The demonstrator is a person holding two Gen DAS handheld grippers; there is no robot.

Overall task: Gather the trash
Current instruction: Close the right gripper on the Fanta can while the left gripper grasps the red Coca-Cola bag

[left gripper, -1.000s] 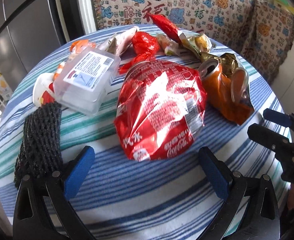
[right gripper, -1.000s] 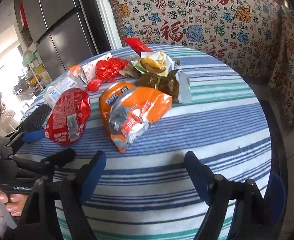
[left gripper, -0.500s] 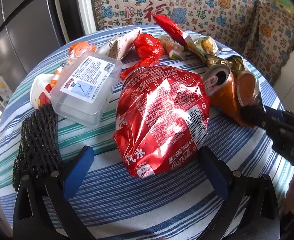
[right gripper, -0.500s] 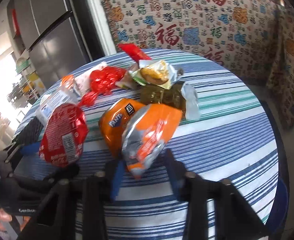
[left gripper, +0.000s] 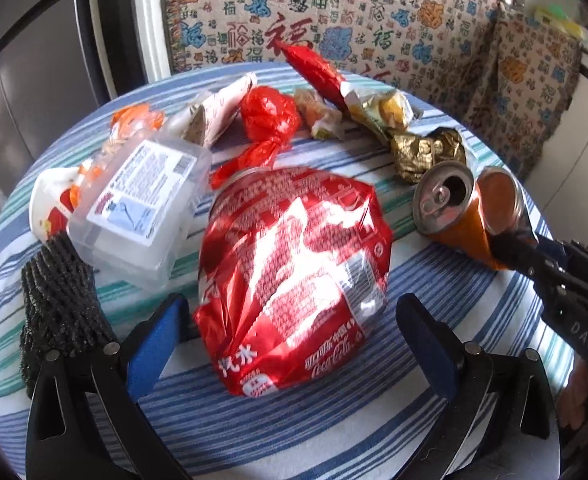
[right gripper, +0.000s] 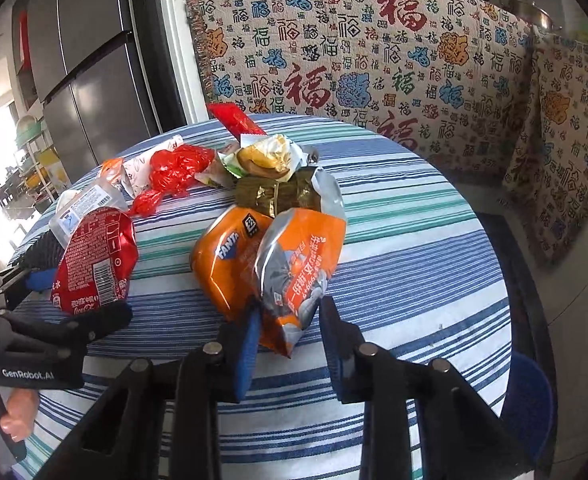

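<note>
Trash on round striped table [right gripper: 413, 248], both grippers down at the cans.
Left gripper [left gripper: 290, 336] fingers apart, straddling crushed red Coca-Cola can [left gripper: 294, 272] near table's front edge, no squeeze seen; clear plastic box [left gripper: 138, 208] and black mesh sleeve [left gripper: 58, 308] toward left edge. Right gripper [right gripper: 288, 340] fingers narrowed onto crushed orange Fanta can [right gripper: 270, 264] mid-table; left pad touches, right contact unclear.

Bright daylight, foil glare, fisheye-warped edges
</note>
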